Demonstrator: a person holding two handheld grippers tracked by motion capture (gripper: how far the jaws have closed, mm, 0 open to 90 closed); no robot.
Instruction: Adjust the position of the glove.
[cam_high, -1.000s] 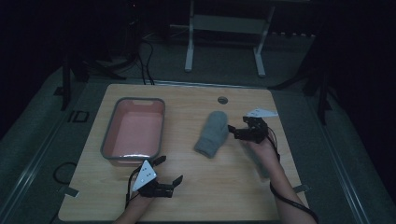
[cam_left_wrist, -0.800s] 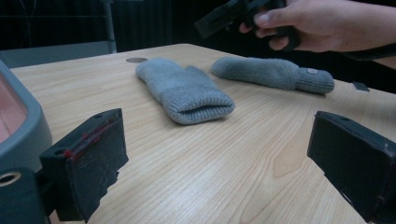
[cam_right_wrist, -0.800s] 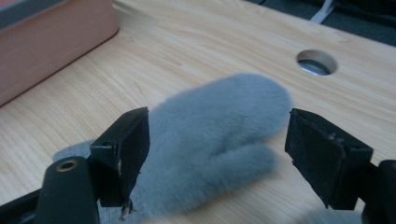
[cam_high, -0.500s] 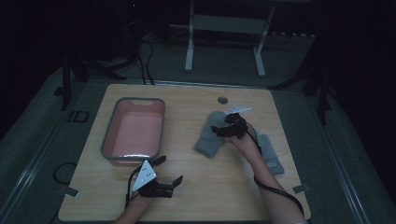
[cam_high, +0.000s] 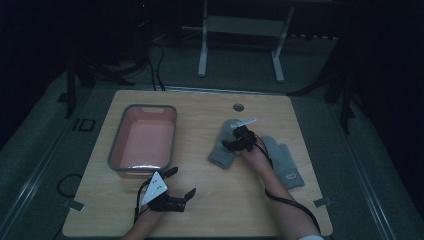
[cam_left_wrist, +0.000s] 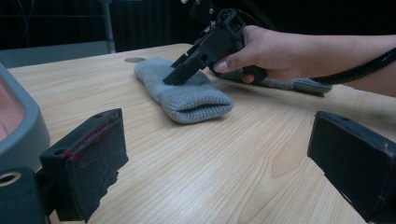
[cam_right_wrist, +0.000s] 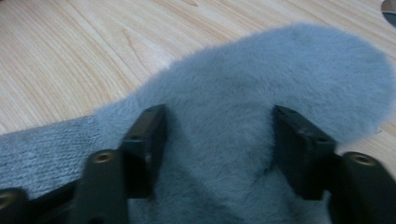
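Right gripper (cam_high: 231, 141) is pressing down on the left grey mitten (cam_high: 223, 150), jaws just closing around its fabric, probably not yet pinching. Left gripper (cam_high: 181, 182) is idling wide open near the pink tray (cam_high: 116, 157).

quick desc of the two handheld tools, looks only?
Both tools are black with two blocky jaws. The left tool carries a pale three-cornered plate on top; its pads show red-scuffed edges. The right tool has a similar plate and a black cable trailing along a bare forearm.

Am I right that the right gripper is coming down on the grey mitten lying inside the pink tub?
Not quite. The right gripper is down on the grey mitten, but the mitten lies on the bare wooden table, well apart from the pink tub. The high view shows this.
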